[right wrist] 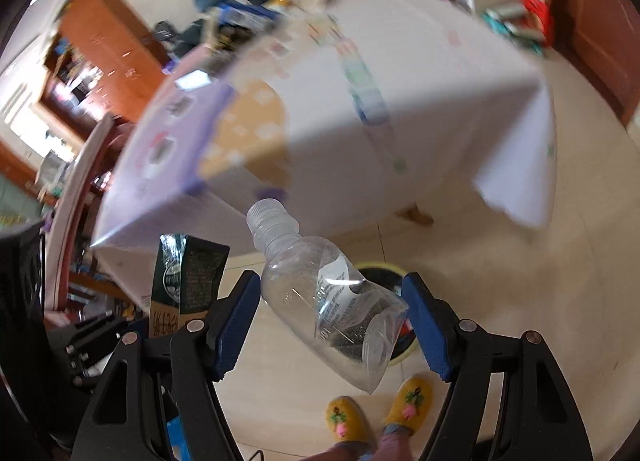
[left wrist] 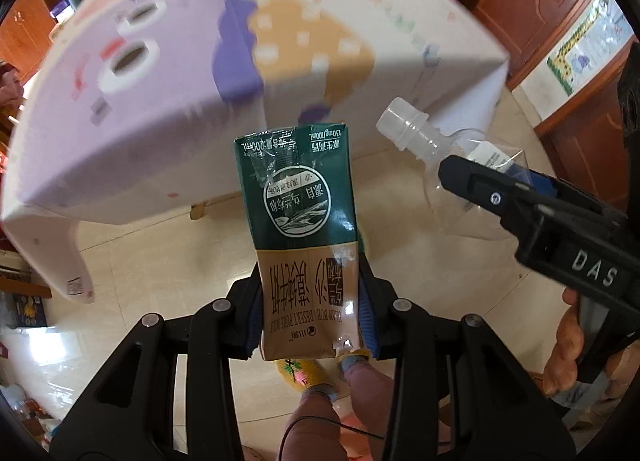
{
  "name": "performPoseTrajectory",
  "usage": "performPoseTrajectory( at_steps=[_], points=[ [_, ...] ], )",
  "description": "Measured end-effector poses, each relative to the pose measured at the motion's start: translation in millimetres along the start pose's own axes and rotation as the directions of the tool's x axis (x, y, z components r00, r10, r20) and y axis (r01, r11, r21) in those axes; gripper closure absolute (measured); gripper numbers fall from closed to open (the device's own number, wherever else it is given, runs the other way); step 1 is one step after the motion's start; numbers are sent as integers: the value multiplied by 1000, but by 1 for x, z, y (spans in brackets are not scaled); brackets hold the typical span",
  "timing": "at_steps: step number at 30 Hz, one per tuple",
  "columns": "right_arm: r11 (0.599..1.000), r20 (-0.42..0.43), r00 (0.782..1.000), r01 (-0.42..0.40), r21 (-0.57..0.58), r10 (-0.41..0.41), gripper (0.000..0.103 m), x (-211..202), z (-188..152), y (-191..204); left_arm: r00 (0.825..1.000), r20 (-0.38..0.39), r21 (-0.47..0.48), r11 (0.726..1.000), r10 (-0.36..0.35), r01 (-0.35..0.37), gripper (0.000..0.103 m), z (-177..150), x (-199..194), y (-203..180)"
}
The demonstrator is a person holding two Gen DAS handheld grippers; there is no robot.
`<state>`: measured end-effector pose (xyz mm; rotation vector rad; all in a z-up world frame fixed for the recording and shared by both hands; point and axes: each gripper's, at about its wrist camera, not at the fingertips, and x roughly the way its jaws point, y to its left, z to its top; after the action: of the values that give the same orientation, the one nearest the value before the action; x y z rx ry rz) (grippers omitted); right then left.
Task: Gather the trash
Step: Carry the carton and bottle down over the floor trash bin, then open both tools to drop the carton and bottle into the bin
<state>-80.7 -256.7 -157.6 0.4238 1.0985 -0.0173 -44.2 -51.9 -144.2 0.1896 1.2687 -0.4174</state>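
Currently you hold one piece of trash in each gripper, both lifted clear of the covered table (left wrist: pixel 120 133) and out over the tiled floor.

Left gripper (left wrist: pixel 310 317): the jaws are closed on the lower part of a milk carton (left wrist: pixel 300 229). The carton stands up between the pads, with its printed face toward the camera and the print upside down. Gripping low leaves most of the carton projecting forward, so it can drop freely once released.

Right gripper (right wrist: pixel 332 321): the jaws sit on either side of a clear plastic bottle (right wrist: pixel 324 301). The bottle is crushed flat at its base and lies tilted, cap (right wrist: pixel 264 215) pointing up and away. The right pad touches the flattened end. Contact at the left pad is less clear, so treat this hold as light.

A dark round container with a yellow rim (right wrist: pixel 394 357) shows on the floor behind the bottle, near your slippers (right wrist: pixel 346 419). Judged from the task, this is probably the bin. Position each item above its opening before opening the jaws. The bottle is the likelier of the two to slip early.
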Motion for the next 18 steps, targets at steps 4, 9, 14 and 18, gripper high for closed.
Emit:
performPoseTrajectory(
  at_steps=[4, 9, 14, 18],
  points=[
    [995, -40, 999, 30, 94, -26, 30, 66, -30, -31, 1000, -30, 10, 1000, 1, 0, 68, -15, 69, 5],
    [980, -85, 996, 41, 192, -25, 29, 156, -64, -69, 998, -55, 2, 1000, 8, -8, 67, -24, 156, 13],
    [966, -129, 992, 38, 257, -4, 28, 240, -88, -97, 998, -64, 1, 1000, 26, -26, 66, -25, 232, 22],
    [960, -152, 988, 39, 276, 4, 26, 281, -105, -112, 996, -74, 0, 999, 52, -53, 44, -27, 274, 30]
  ],
)
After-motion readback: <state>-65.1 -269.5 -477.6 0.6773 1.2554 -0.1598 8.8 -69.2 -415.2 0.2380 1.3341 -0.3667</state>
